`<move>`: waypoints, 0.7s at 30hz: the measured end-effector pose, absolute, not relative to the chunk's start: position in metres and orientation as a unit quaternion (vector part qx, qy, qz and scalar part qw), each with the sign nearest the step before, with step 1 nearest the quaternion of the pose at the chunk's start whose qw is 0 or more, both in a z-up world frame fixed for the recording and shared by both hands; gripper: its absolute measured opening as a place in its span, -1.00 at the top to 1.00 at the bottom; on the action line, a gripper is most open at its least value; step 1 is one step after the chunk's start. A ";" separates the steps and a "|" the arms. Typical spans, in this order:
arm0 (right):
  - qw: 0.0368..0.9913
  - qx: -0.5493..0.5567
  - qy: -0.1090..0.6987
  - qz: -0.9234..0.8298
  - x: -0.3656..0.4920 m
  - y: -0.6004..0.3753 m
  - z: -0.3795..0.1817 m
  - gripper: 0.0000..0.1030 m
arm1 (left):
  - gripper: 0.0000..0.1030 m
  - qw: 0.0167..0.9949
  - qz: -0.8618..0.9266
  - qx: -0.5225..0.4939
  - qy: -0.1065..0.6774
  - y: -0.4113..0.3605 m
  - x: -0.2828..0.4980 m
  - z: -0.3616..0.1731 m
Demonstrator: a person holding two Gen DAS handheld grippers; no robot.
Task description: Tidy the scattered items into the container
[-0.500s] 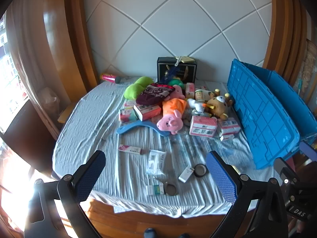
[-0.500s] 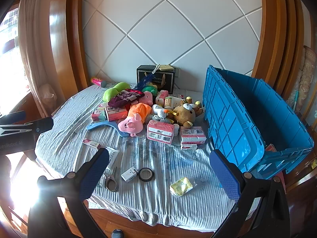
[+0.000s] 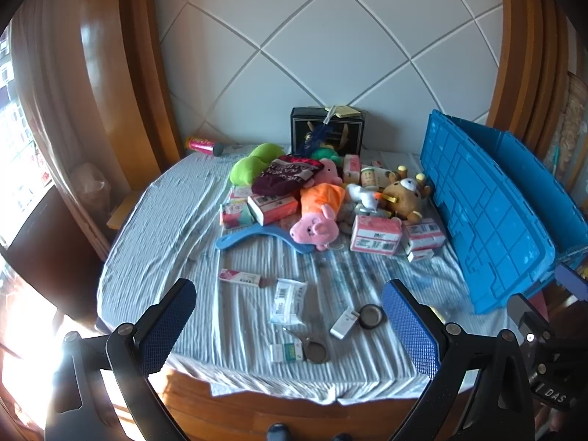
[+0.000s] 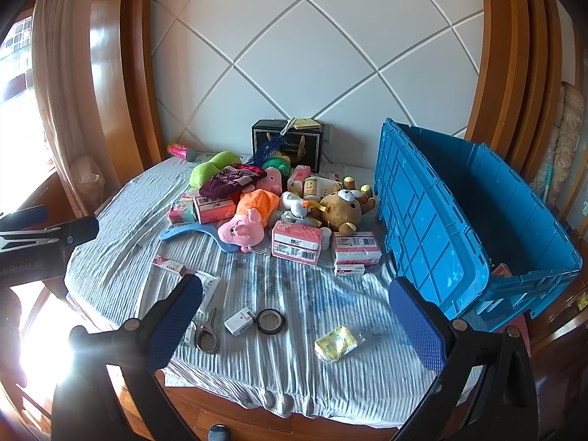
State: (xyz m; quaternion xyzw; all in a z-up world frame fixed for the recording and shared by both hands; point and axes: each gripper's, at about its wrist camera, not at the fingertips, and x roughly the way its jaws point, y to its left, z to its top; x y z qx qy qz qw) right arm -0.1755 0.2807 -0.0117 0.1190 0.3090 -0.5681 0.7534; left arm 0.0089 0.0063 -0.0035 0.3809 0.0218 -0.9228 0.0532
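Scattered items: lay across the cloth-covered desk, none yet in the container, as I judged it. Blue container: stood tilted open at the desk's right edge, touching the cloth.

Far cluster, heaped together: pink pig plush, brown bear plush, green plush, pink tissue pack, a second pack just beside the container, blue hanger under the pig.

Near scatter, well apart from the heap: tape ring, small white box touching it, scissors, yellow packet, white sachet, pink tube.

My left gripper: jaws wide, holding nothing, above the near edge over the sachet and scissors. My right gripper: jaws wide, empty, over the tape ring and yellow packet.

Handling note, my judgement: the step was choosing a first pick. Best taken right-handed from what lay nearest the container, the yellow packet or the second pack, approaching squarely and closing across the narrow side. Flat pieces on wrinkled cloth risked pinching fabric; the plush would squash and forgive a loose aim.
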 end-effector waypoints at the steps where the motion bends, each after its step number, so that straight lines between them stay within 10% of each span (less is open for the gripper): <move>1: 0.753 0.119 0.309 -0.568 -0.175 0.280 -0.012 -1.00 | -0.99 0.055 -0.923 0.381 0.020 0.008 0.008 -0.003; 21: 0.761 0.115 0.308 -0.560 -0.180 0.277 -0.008 -1.00 | -0.99 0.047 -0.923 0.382 -0.003 0.016 0.002 -0.002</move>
